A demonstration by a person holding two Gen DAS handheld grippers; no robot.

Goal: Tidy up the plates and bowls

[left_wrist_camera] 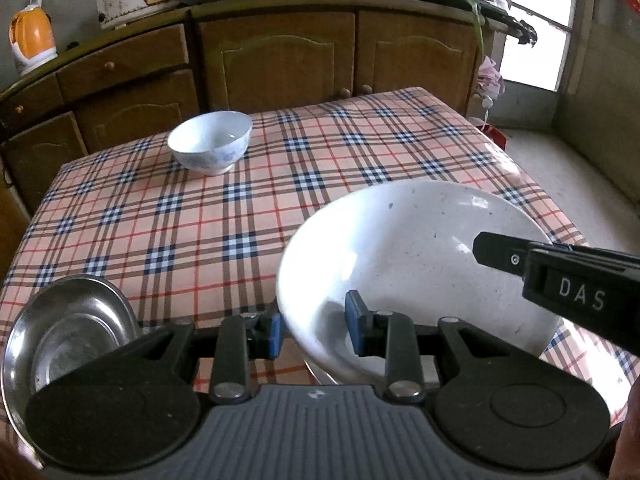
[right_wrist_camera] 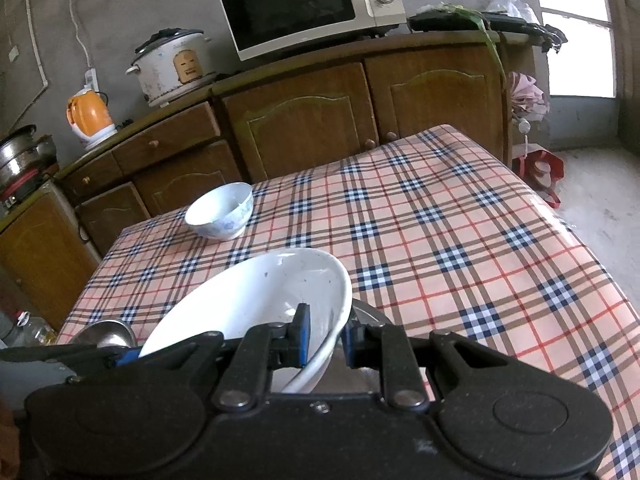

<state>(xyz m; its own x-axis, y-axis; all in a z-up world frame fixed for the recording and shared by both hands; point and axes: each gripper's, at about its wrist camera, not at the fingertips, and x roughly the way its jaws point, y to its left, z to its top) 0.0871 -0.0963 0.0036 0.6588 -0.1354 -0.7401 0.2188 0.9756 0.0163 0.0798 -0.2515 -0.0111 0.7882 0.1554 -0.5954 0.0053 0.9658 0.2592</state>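
A large white plate (left_wrist_camera: 404,264) is held tilted above the plaid table (left_wrist_camera: 224,216). My left gripper (left_wrist_camera: 316,330) has its blue pads on either side of the plate's near rim, shut on it. My right gripper (right_wrist_camera: 324,336) is shut on the plate's (right_wrist_camera: 256,296) opposite rim, and shows in the left wrist view (left_wrist_camera: 560,276) as a black arm over the plate. A steel dish (left_wrist_camera: 68,332) lies at the near left. Another steel rim (right_wrist_camera: 372,312) shows under the plate. A white and blue bowl (left_wrist_camera: 210,142) stands at the far left of the table.
Brown cabinets (right_wrist_camera: 300,120) stand behind the table with a microwave (right_wrist_camera: 308,4), a rice cooker (right_wrist_camera: 172,66) and an orange kettle (right_wrist_camera: 90,118) on top. The table's right edge (right_wrist_camera: 568,216) drops to a concrete floor, where a red bag (right_wrist_camera: 540,168) lies.
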